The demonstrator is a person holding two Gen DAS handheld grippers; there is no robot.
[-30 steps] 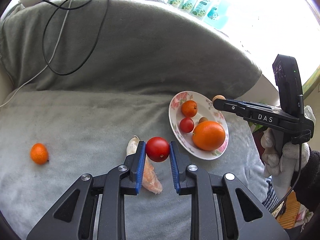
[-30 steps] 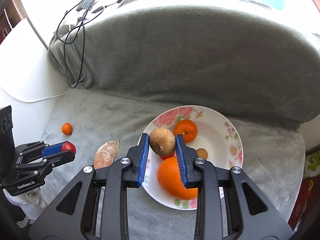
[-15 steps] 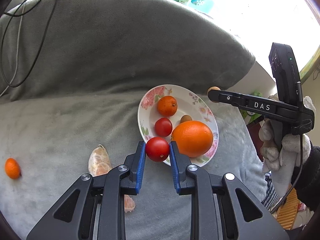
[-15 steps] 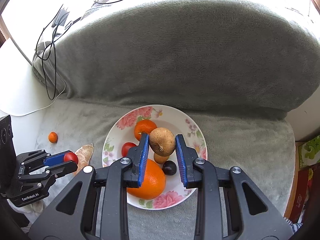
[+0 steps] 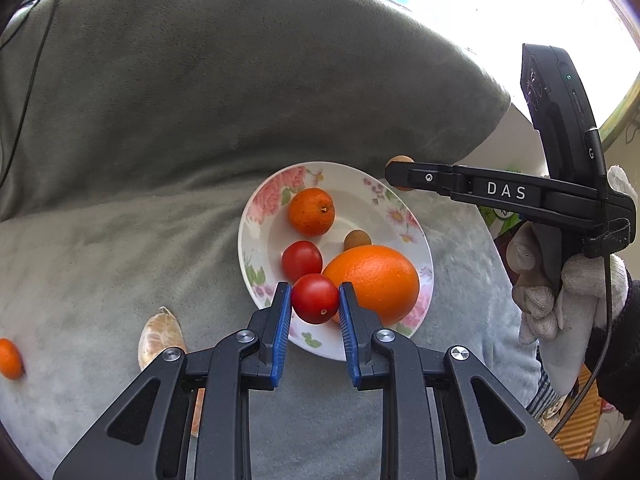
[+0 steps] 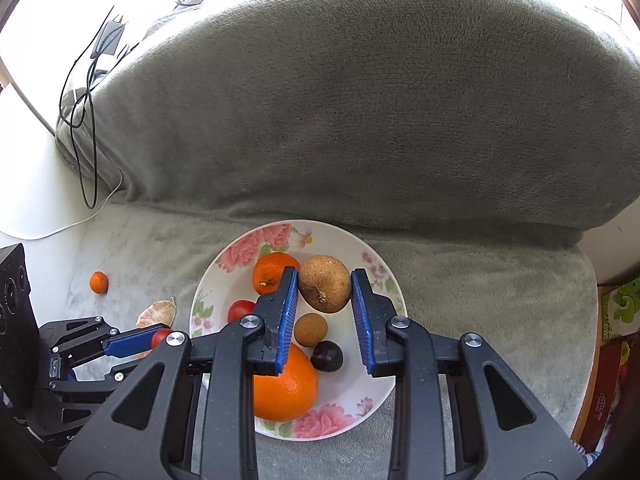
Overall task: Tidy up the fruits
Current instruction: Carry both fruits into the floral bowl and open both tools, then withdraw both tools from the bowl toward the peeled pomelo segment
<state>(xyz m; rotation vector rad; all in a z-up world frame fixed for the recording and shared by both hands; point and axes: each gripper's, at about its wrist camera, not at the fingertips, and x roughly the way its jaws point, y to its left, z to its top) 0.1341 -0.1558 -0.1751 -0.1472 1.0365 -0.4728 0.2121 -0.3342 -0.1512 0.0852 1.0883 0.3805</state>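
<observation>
A floral plate on the grey blanket holds a big orange, a small orange, a red tomato, a small brown fruit and a dark plum. My left gripper is shut on a second red tomato over the plate's near rim. My right gripper is shut on a brown kiwi-like fruit above the plate's middle.
A peeled mandarin and a small mandarin lie on the blanket left of the plate. The grey cushion back rises behind. Black cables hang at the left. Boxes stand at the right edge.
My left gripper carried the tomato right, from beside the peeled mandarin to over the plate's rim. My right gripper moved the brown fruit forward over the plate.
</observation>
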